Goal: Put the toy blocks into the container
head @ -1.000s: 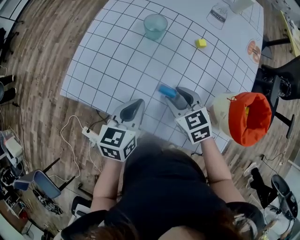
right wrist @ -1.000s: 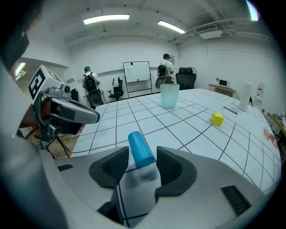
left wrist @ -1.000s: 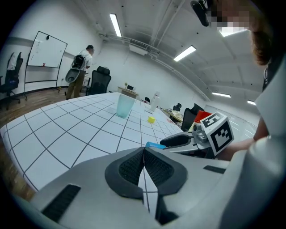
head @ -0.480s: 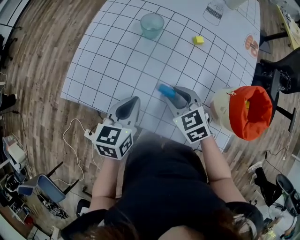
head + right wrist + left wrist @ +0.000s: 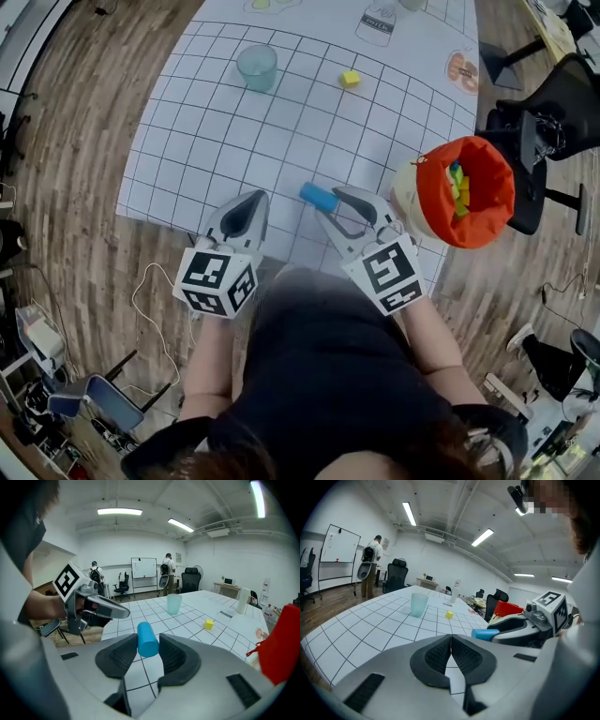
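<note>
Two grippers hang over the near edge of the gridded table (image 5: 281,131), side by side and just in front of me. My right gripper (image 5: 148,643) has just been closing its jaws. Between them is the blue cylinder block (image 5: 147,639), and both pads press on its sides. The block lies along the jaws and sticks out past their tips toward the far left. My left gripper (image 5: 451,638) is closed tight, pads meeting with nothing between them. It sits to the left of the right one, the two apart.

To the right of the right gripper, at the near right corner of the table, stands the container (image 5: 478,230), a pale tub with an orange liner folded over its rim. It is open at the top, with several coloured blocks (image 5: 457,183) already inside. The held cylinder is near the tub but not over its mouth.

Farther out on the sheet, a small yellow block (image 5: 350,79) lies alone. A translucent teal cup (image 5: 257,66) stands upright to its left, well apart from it.
</note>
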Tool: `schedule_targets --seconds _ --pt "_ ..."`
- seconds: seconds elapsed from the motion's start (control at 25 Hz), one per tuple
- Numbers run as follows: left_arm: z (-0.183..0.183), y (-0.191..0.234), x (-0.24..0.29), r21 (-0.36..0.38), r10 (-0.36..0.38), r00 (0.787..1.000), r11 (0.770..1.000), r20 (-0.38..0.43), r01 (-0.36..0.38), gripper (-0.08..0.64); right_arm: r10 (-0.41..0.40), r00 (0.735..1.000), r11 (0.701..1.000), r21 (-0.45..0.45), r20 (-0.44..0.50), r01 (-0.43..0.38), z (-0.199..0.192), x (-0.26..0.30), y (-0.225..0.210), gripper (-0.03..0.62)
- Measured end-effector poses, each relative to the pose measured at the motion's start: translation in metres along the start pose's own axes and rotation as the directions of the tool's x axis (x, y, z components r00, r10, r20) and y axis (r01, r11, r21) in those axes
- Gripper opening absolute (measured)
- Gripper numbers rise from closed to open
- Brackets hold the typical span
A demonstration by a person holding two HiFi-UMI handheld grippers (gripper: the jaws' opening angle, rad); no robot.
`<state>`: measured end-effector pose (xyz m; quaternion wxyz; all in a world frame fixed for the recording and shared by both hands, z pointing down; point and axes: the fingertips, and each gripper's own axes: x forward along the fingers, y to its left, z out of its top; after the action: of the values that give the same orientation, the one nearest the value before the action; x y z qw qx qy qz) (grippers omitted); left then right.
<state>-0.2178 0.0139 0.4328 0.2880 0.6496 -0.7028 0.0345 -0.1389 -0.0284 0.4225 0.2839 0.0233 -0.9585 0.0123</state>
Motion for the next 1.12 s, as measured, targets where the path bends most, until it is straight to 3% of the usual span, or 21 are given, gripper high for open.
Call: schedule_targets --seconds 0.24,0.44,0.72,0.92,1.0,1.12 --pt "0.011 -0.041 0.008 0.026 -0.067 0.998 0.997 0.008 0.067 0.026 -0.089 0.987 0.996 0.005 0.131 0.089 0.034 -0.072 -0.015 0.161" --pt "0.021 -0.081 0.023 0.082 -0.149 0.989 0.985 0.001 0.149 0.026 -0.252 0.941 0.967 0.033 0.224 0.251 0.045 -0.131 -0.044 0.163" --pt "0.031 -0.122 0.04 0.144 -0.236 0.972 0.961 -0.017 0.236 0.026 -0.485 0.854 0.874 0.115 0.186 0.472 0.015 -0.201 -0.1 0.163" --pt "0.032 -0.141 0.048 0.168 -0.275 0.961 0.946 -0.036 0.277 0.026 -0.609 0.769 0.791 0.209 0.192 0.575 -0.001 -0.23 -0.124 0.161" --pt "0.033 -0.144 0.049 0.171 -0.28 0.959 0.944 -0.041 0.282 0.026 -0.621 0.761 0.781 0.239 0.187 0.578 -0.005 -0.231 -0.127 0.164" --pt "0.031 -0.145 0.048 0.176 -0.276 0.96 0.944 -0.044 0.279 0.026 -0.605 0.775 0.791 0.25 0.183 0.558 -0.01 -0.228 -0.125 0.166"
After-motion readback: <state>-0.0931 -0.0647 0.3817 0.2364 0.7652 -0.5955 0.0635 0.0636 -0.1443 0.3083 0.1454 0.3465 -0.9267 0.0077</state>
